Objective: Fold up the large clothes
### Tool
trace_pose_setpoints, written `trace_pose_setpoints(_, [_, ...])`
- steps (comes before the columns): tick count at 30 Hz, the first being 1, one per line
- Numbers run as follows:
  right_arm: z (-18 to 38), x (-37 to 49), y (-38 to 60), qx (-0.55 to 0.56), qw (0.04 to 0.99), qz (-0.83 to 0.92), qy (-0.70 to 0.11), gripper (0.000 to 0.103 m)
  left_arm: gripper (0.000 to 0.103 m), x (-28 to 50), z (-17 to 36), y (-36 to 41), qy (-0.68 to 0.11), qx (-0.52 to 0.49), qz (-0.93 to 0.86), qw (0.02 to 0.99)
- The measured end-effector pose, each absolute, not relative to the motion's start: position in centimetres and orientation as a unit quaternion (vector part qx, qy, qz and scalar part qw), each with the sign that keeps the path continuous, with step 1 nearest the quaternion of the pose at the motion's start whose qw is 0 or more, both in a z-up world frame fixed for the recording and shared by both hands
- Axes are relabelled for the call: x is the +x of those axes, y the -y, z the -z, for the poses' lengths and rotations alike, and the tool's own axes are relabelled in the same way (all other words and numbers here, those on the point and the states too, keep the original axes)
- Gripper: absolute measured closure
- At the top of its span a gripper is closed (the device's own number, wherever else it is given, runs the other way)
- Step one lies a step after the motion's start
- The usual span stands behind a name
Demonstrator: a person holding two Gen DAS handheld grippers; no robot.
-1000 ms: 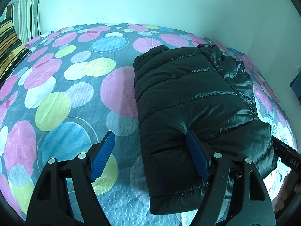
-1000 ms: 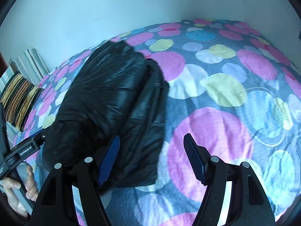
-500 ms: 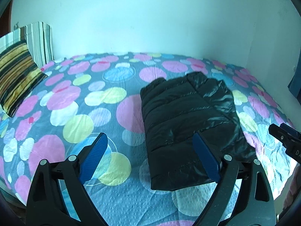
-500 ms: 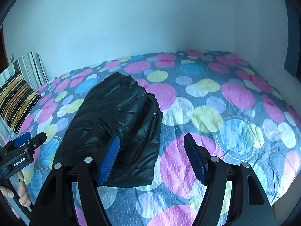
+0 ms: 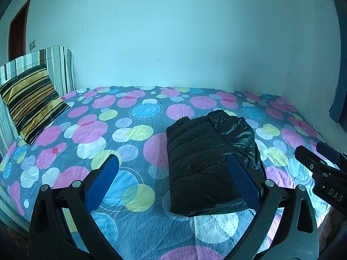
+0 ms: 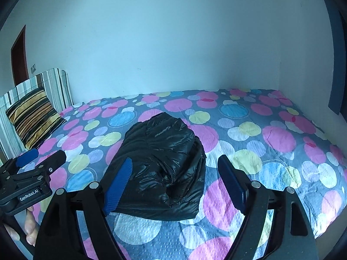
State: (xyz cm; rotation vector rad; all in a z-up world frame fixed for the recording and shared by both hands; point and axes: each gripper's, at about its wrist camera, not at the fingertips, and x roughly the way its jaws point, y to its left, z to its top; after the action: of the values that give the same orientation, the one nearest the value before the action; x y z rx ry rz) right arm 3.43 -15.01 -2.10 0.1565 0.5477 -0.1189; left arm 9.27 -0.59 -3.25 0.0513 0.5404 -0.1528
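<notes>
A black puffer jacket lies folded into a compact rectangle on the bed, near its front edge. It also shows in the right wrist view. My left gripper is open and empty, held back above the bed's front edge, apart from the jacket. My right gripper is open and empty, also held back from the jacket. The right gripper shows at the right edge of the left wrist view; the left gripper shows at the left of the right wrist view.
The bed has a sheet of pink, blue and yellow circles. A striped cushion leans on a striped headboard at the left. White walls close the back and right. A dark curtain hangs at the right.
Both grippers have pulled back and up from the jacket, so it looks smaller and more of the room shows. The jacket lies still, folded.
</notes>
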Motion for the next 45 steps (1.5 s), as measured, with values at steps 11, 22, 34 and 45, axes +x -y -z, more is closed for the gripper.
trace_pose_setpoints(11, [2.1,1.8,14.8,0.073,0.961,0.062,-0.261,0.023,0.002,7.2,3.0,1.6,-0.271,0.026,0.069,0.960])
trace_pose_setpoints(22, [1.6,0.3,14.7,0.073,0.965,0.060,-0.246,0.023,0.002,5.5,2.2,1.6,-0.263,0.025,0.062,0.962])
trace_pose_setpoints(34, [1.2,-0.5,14.6,0.069,0.967,0.056,-0.239,0.022,0.002,4.7,1.9,1.8,-0.262,0.029,0.049,0.963])
trace_pose_setpoints(45, [1.0,-0.6,14.6,0.068,0.968,0.057,-0.236,0.022,0.002,4.4,1.7,1.7,-0.262,0.026,0.047,0.964])
